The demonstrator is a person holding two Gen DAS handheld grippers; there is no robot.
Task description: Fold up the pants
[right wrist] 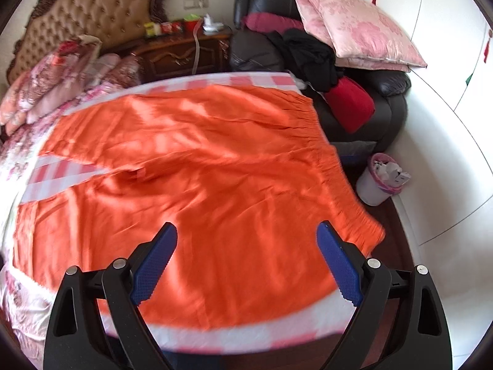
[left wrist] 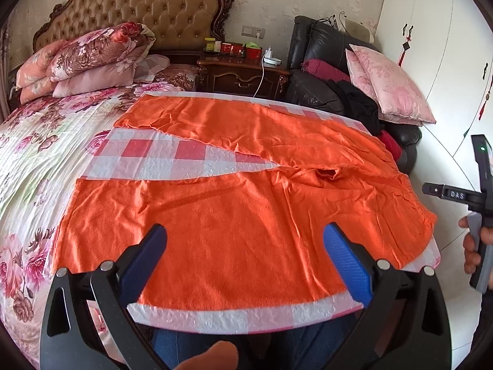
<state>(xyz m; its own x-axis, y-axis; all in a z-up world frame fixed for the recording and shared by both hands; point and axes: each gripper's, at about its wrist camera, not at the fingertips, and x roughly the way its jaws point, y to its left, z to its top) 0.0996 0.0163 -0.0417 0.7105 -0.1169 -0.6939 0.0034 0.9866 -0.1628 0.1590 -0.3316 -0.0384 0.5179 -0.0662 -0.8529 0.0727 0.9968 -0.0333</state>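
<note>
On the checked board (left wrist: 172,154) laid over the bed (left wrist: 40,141), the orange pants (left wrist: 246,203) lie flat, waistband at the right, the two legs spreading left with a wedge of board bare between them. The right wrist view is smeared by blur, so the creases and the near hem are hard to read there. The near edge of the board hides the person's legs, of which only a strip of blue denim shows below. At the right rim of the left view the right hand (left wrist: 473,246) and part of its tool are cut off by the frame. The left gripper (left wrist: 246,231) hangs over the near leg, jaws wide apart and holding nothing; the right gripper (right wrist: 246,231) likewise gapes empty above the waist end. Beyond the board stand a nightstand (left wrist: 243,74), a black armchair (left wrist: 320,61) heaped with pillows (left wrist: 388,86) and dark clothes, and a bin (right wrist: 380,182) on the floor.
</note>
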